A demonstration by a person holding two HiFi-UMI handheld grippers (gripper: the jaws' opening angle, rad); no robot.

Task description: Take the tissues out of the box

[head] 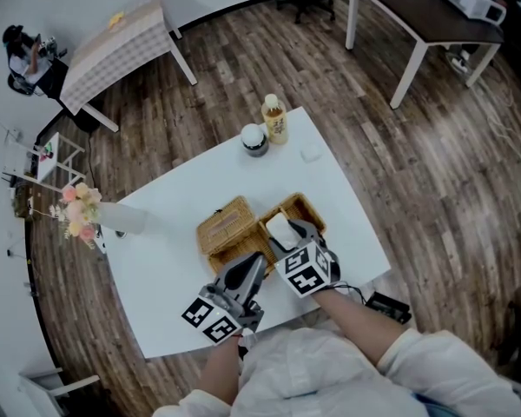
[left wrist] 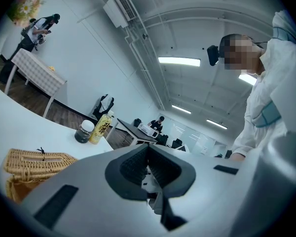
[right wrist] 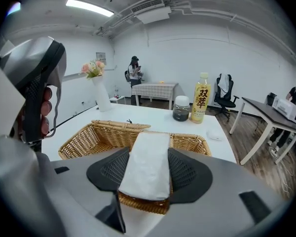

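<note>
A wicker box (head: pixel 307 210) stands open on the white table (head: pixel 174 207), its lid (head: pixel 227 225) folded back to the left. A white tissue pack (head: pixel 279 229) sits at the box's near side. In the right gripper view the tissue pack (right wrist: pixel 147 164) fills the gap between the pads and lies over the near rim of the wicker box (right wrist: pixel 89 139). My right gripper (head: pixel 291 234) (right wrist: pixel 147 174) is shut on it. My left gripper (head: pixel 248 273) (left wrist: pixel 149 169) hovers level near the table's front edge, left of the box, its pads together and nothing between them.
A yellow drink bottle (head: pixel 275 118) and a dark jar (head: pixel 255 140) stand at the table's far end, a small white item (head: pixel 311 154) beside them. A vase of flowers (head: pixel 113 216) is on the left side. Other tables and an office chair stand farther off.
</note>
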